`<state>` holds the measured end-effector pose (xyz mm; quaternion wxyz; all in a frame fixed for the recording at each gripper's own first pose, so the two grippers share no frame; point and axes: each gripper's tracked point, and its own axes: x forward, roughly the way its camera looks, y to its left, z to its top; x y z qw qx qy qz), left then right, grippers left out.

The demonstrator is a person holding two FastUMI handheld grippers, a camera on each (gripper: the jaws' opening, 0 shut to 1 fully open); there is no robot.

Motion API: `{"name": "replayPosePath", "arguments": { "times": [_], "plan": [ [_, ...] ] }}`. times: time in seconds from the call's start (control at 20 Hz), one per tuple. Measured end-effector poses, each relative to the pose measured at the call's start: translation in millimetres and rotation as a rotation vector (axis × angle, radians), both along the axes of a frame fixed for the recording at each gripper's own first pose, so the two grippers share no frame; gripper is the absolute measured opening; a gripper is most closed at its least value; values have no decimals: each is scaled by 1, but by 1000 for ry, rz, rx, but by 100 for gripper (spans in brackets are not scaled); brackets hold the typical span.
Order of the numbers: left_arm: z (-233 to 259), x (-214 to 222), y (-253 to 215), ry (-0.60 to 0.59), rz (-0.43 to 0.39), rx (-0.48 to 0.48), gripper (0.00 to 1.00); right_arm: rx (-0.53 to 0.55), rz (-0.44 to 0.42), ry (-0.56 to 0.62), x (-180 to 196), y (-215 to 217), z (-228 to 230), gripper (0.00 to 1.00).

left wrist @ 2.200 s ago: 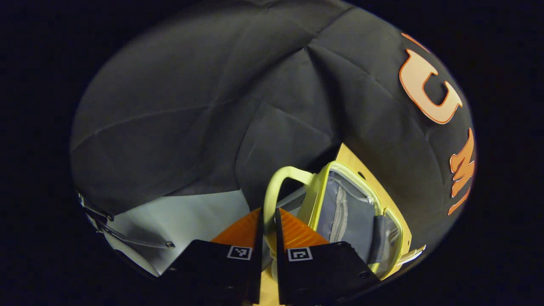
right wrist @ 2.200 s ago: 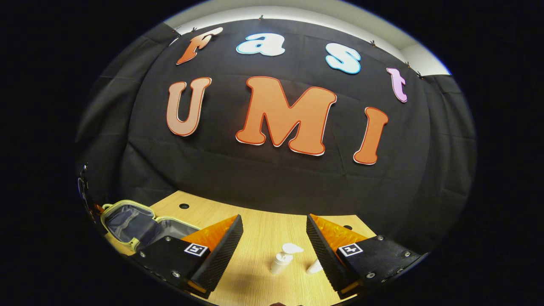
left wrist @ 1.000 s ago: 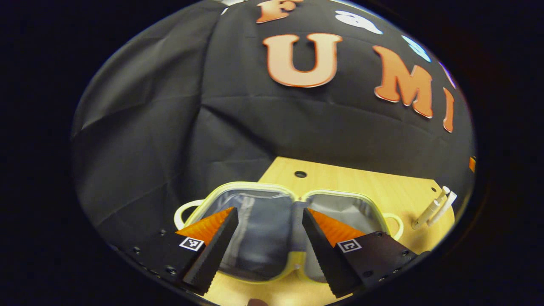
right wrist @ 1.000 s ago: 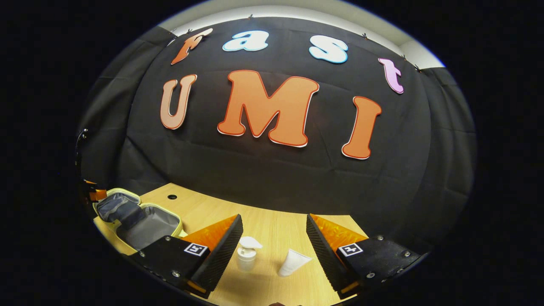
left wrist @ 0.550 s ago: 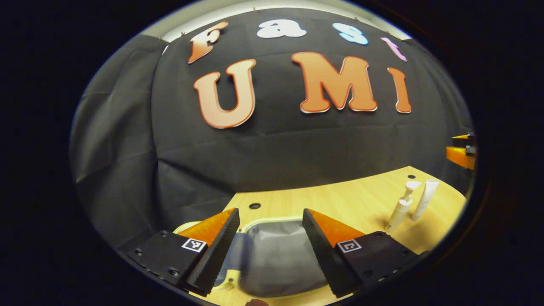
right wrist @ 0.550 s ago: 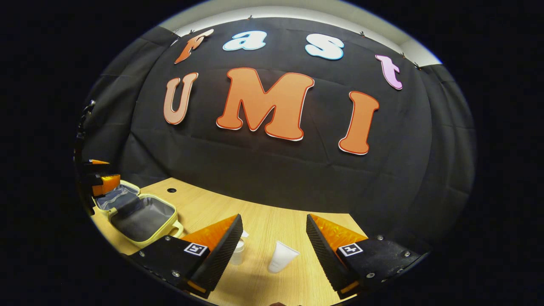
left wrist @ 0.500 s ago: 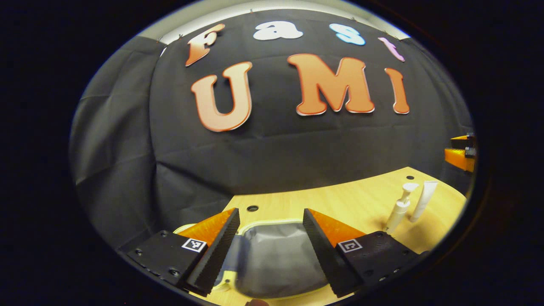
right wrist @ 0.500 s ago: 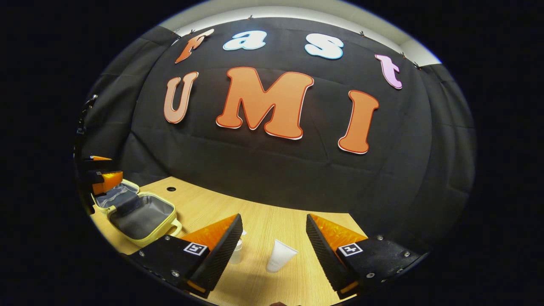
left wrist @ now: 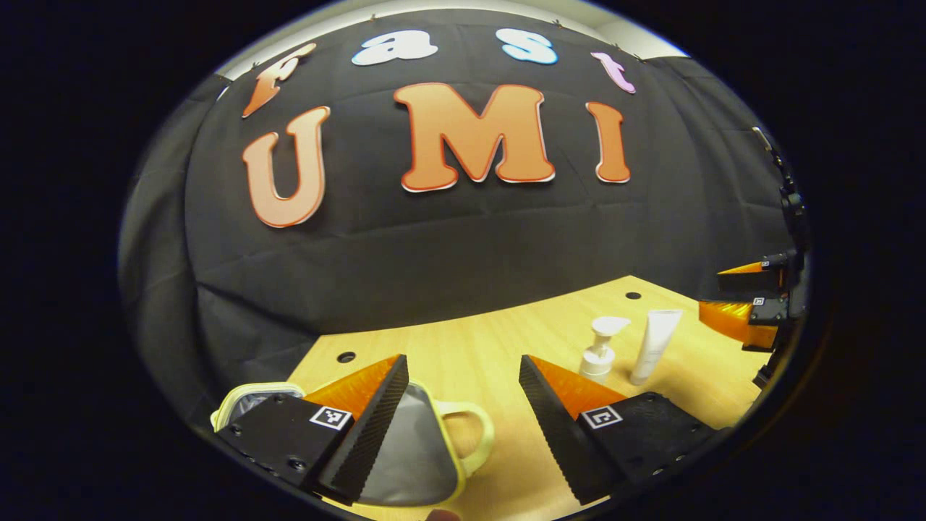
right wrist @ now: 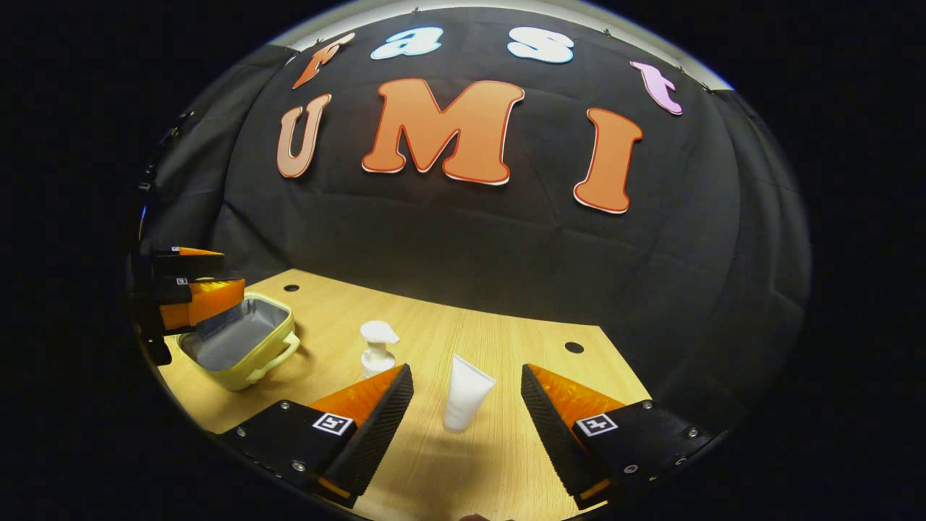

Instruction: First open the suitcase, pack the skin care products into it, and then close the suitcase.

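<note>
A small pale-yellow suitcase (right wrist: 249, 370) lies open on the wooden table (right wrist: 506, 340), grey lining up. My left gripper (left wrist: 463, 365) hovers open above its right half (left wrist: 416, 456); the same gripper (right wrist: 189, 293) shows at the far left of the right gripper view. A white pump bottle (right wrist: 377, 351) and a white tube (right wrist: 464, 398) stand side by side mid-table. My right gripper (right wrist: 466, 373) is open and the tube sits in line with its gap, the bottle just left of the left finger. In the left gripper view, bottle (left wrist: 599, 352), tube (left wrist: 655, 336) and right gripper (left wrist: 745, 311) sit at right.
The booth's black cloth wall closes off the back of the table. Small round holes (right wrist: 574, 347) (right wrist: 291, 287) mark the tabletop. Bare wood lies between the suitcase and the bottle. The table's far right corner ends near the right finger.
The left gripper let go of the suitcase handle and opened, and the lid now lies flat; it then swung right. The right gripper shifted so the tube sits centred between its fingers.
</note>
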<state>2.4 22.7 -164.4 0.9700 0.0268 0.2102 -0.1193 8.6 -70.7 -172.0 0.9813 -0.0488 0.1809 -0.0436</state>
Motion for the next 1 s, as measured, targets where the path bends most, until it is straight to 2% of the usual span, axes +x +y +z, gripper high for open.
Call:
{"name": "replayPosePath", "arguments": {
  "times": [0.2,0.4,0.7,1.0],
  "plan": [
    [-20,4,-58,60,-113,-31,99,-1,4,45,-7,-10,-12,96],
    [-55,10,-106,128,-192,-44,99,3,-6,67,-14,-22,-20,96],
    [-112,21,-151,256,-254,-70,100,-21,14,155,-13,-28,-53,96],
    [-149,31,-178,319,-304,-47,100,7,18,238,-4,-30,-85,96]
  ]
}}
